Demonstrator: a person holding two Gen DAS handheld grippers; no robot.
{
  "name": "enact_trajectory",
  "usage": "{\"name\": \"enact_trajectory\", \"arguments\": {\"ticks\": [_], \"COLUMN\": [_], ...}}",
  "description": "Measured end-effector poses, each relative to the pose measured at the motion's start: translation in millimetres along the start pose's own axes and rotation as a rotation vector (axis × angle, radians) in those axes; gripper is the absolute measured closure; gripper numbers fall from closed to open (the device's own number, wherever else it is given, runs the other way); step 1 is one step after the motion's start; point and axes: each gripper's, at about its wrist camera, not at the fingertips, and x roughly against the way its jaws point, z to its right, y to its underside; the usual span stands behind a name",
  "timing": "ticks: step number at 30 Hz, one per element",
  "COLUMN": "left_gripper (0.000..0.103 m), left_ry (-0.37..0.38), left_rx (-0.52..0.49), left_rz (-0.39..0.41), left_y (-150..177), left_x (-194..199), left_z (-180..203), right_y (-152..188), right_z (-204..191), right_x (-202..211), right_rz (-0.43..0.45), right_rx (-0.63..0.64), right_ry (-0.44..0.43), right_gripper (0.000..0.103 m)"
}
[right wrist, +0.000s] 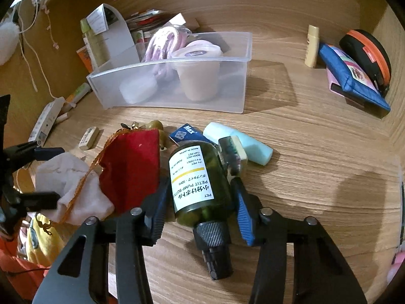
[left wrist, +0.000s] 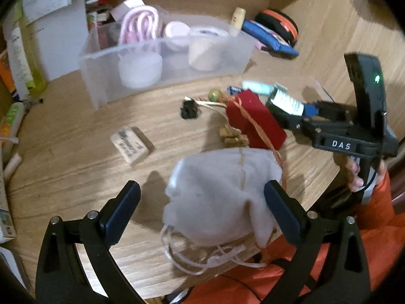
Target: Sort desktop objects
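My left gripper (left wrist: 202, 197) is open around a white drawstring pouch (left wrist: 217, 192) at the desk's front edge; the pads stand apart from the cloth. My right gripper (right wrist: 200, 200) is shut on a dark green pump bottle (right wrist: 197, 177) with a white label, lying on the desk; the bottle also shows in the left wrist view (left wrist: 286, 101). A red pouch (right wrist: 131, 169) with an orange cord lies between the two grippers. A clear plastic bin (right wrist: 177, 101) stands behind, holding white jars and a pink coiled cord.
A mint eraser (right wrist: 253, 147), a blue Max staple box (right wrist: 184, 131), a worn eraser (left wrist: 131, 144) and a black clip (left wrist: 188, 110) lie on the desk. A blue pouch (right wrist: 351, 76), an orange-rimmed case (right wrist: 367, 55) and a lip balm (right wrist: 311, 45) sit at the back right.
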Motion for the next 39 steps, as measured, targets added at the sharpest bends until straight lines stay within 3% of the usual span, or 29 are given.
{"name": "enact_trajectory", "arguments": {"ticks": [6, 7, 8, 10, 15, 19, 34, 36, 38, 39], "left_gripper": [0.005, 0.013, 0.031, 0.041, 0.049, 0.062, 0.074, 0.080, 0.096, 0.096], "left_ry": [0.034, 0.038, 0.063, 0.089, 0.056, -0.025, -0.188, -0.196, -0.199, -0.198], "left_rx": [0.004, -0.001, -0.002, 0.004, 0.024, 0.036, 0.130, 0.138, 0.137, 0.135], "left_rz": [0.023, 0.035, 0.043, 0.051, 0.076, 0.134, 0.278, 0.293, 0.306, 0.311], "left_y": [-2, -2, -2, -3, -3, -6, -20, -24, -27, -27], "left_x": [-10, -9, -7, -3, 3, 21, 69, 73, 77, 78], "left_z": [7, 9, 10, 12, 9, 6, -31, -36, -38, -39], "right_y": [-1, -2, -2, -3, -9, -12, -29, -33, -37, -38], "right_z": [4, 6, 9, 11, 11, 9, 1, -1, -4, -5], "right_x": [0, 1, 4, 10, 23, 29, 48, 49, 49, 49], "right_rz": [0.020, 0.027, 0.039, 0.056, 0.091, 0.109, 0.181, 0.190, 0.197, 0.198], "right_rx": [-0.021, -0.028, -0.038, -0.043, -0.037, -0.023, -0.004, 0.005, 0.015, 0.020], "right_ry": [-0.002, -0.009, -0.022, -0.030, -0.034, -0.030, -0.048, -0.052, -0.058, -0.061], "right_gripper": [0.059, 0.060, 0.061, 0.061, 0.064, 0.064, 0.064, 0.064, 0.064, 0.064]}}
